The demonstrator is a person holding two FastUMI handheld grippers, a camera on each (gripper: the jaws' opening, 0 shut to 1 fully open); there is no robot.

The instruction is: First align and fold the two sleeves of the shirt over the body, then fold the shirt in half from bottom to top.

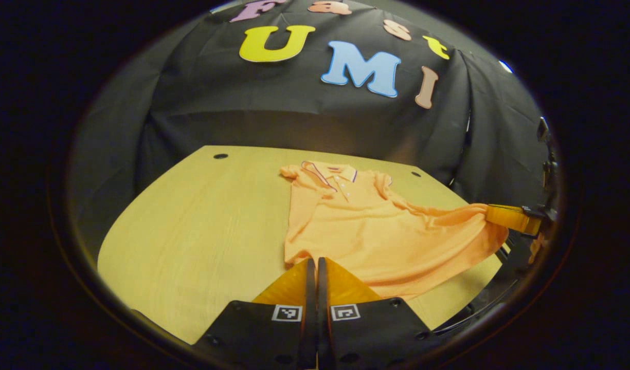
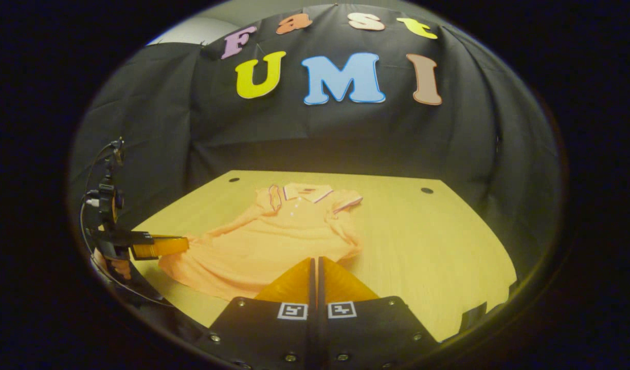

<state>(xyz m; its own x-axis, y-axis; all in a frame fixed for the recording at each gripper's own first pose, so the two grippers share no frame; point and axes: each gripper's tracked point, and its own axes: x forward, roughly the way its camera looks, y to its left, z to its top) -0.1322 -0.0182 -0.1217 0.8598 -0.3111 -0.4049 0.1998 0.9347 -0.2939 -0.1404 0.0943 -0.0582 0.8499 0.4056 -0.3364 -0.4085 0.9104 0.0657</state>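
An orange polo shirt [image 1: 366, 226] lies face up on the wooden table [image 1: 201, 226], its collar [image 1: 330, 172] toward the back wall. My left gripper [image 1: 315, 263] is shut on the near hem corner. Over at the right edge, my right gripper [image 1: 492, 213] pinches the other hem corner, and the fabric is pulled up off the table toward it. In the right gripper view the shirt [image 2: 273, 236] stretches between my right gripper [image 2: 315, 261], shut on the hem, and my left gripper [image 2: 183, 244] at the far left. The collar [image 2: 307, 191] points away.
The booth's black cloth wall stands just behind the table. Small dark holes [image 1: 220, 155] [image 1: 415, 174] mark the table's back corners. Bare tabletop [image 2: 438, 241] spreads to the right of the shirt. Cables [image 2: 104, 174] hang by the left gripper.
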